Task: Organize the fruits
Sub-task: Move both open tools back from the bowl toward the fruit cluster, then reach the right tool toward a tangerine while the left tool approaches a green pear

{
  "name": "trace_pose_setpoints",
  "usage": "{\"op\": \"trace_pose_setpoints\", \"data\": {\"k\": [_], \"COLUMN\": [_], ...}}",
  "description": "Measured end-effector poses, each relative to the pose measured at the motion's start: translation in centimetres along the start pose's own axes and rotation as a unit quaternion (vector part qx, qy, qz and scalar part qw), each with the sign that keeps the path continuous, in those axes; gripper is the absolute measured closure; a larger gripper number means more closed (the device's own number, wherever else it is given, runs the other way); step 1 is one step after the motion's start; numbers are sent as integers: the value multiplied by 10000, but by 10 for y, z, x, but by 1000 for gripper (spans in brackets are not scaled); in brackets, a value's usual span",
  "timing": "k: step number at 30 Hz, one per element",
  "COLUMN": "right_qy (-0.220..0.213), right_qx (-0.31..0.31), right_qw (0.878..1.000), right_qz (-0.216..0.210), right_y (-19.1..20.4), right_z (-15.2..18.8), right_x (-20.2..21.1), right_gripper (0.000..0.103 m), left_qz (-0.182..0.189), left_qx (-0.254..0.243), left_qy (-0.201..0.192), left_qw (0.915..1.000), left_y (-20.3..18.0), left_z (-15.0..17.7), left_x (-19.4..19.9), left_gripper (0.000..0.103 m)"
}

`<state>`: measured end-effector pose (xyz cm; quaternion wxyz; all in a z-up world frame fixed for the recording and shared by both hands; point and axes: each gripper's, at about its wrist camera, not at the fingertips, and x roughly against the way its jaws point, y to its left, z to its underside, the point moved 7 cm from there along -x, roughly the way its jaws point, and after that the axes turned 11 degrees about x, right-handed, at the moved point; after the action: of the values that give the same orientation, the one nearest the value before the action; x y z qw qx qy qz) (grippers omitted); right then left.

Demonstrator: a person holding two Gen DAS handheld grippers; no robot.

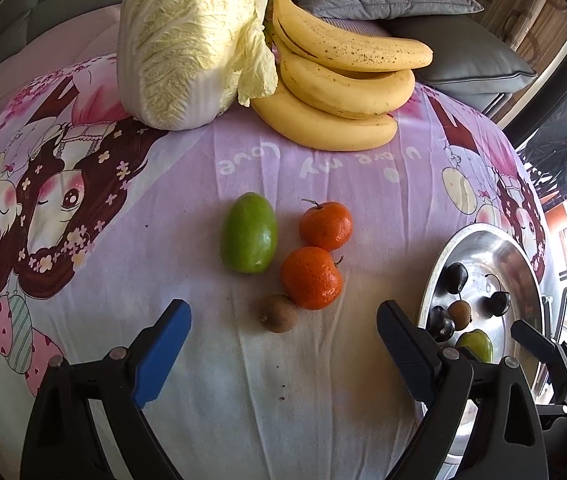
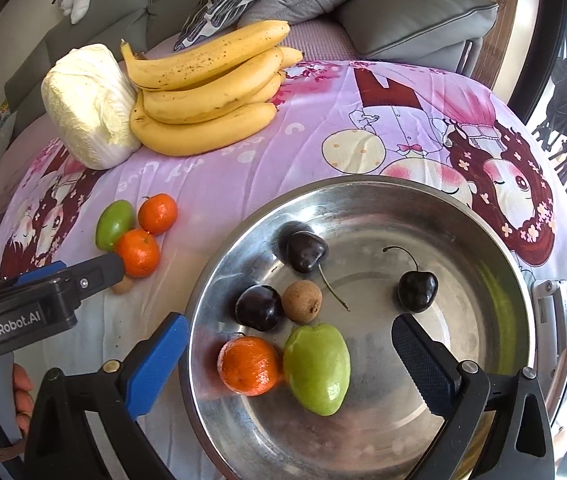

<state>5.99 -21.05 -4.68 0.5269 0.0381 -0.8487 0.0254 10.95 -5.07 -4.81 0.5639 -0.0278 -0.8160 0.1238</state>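
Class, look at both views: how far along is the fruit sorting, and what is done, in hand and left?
Done: the metal bowl already holds three cherries, a tangerine, a green fruit and a small brown fruit.
In hand: nothing. The left gripper and right gripper are both open and empty.
Left: on the cloth, two tangerines, a green fruit, a brown fruit and the bananas.

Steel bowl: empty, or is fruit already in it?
Partly filled. The steel bowl holds three dark cherries, a small brown fruit, a tangerine and a green fruit.
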Motion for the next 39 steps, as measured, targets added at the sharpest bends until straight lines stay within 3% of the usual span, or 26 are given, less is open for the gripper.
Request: {"op": "trace_pose_setpoints", "data": {"k": [22, 31, 39], "right_qy": [89, 38, 117], "right_qx": [503, 554, 841], "right_qw": [9982, 9958, 9942], "right_qz": [-313, -729, -658], "right_y": [67, 90, 104], "right_z": [-20, -33, -38], "right_x": [-8, -12, -20], "right_gripper": [0, 0, 0], "left_qz": [-95, 121, 171], "left_qx": [1038, 1048, 1019], "left_qy": [-328, -230, -415], "left_qw": [9940, 9942, 9938], "left_y": [88, 84, 83], "left_z": [-33, -34, -39], "left_x": [11, 1, 5], "left_gripper": [8, 8, 8]}}
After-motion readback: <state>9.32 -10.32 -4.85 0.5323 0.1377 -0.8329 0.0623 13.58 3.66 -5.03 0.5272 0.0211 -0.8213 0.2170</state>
